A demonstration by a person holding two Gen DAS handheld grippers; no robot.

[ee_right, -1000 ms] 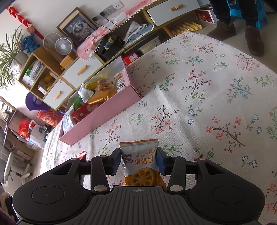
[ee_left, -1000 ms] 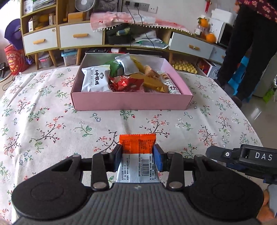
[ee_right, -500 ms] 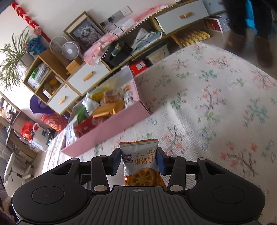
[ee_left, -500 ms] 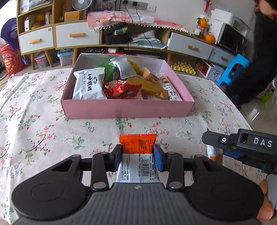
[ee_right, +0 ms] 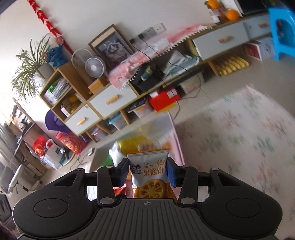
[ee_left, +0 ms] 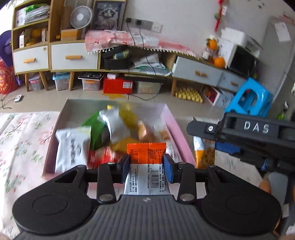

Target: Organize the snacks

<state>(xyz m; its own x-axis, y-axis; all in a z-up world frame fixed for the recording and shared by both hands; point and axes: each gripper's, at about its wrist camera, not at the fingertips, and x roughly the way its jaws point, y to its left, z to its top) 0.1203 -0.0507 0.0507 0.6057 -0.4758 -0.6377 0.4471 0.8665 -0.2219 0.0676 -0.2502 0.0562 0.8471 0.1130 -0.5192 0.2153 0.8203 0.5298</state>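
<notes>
orange-topped snack packet (ee_left: 146, 170) between left tongs (ee_left: 147, 167)

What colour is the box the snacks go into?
Pink outside, pale inside; the box shows best in the left wrist view.

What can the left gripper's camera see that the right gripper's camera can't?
Only the left wrist view shows the orange-topped packet clamped in the left gripper, plus the right gripper from the side. Only the right wrist view shows the jam biscuit packet's front and a potted plant. Both show the pink box of snacks and the small fan.
</notes>
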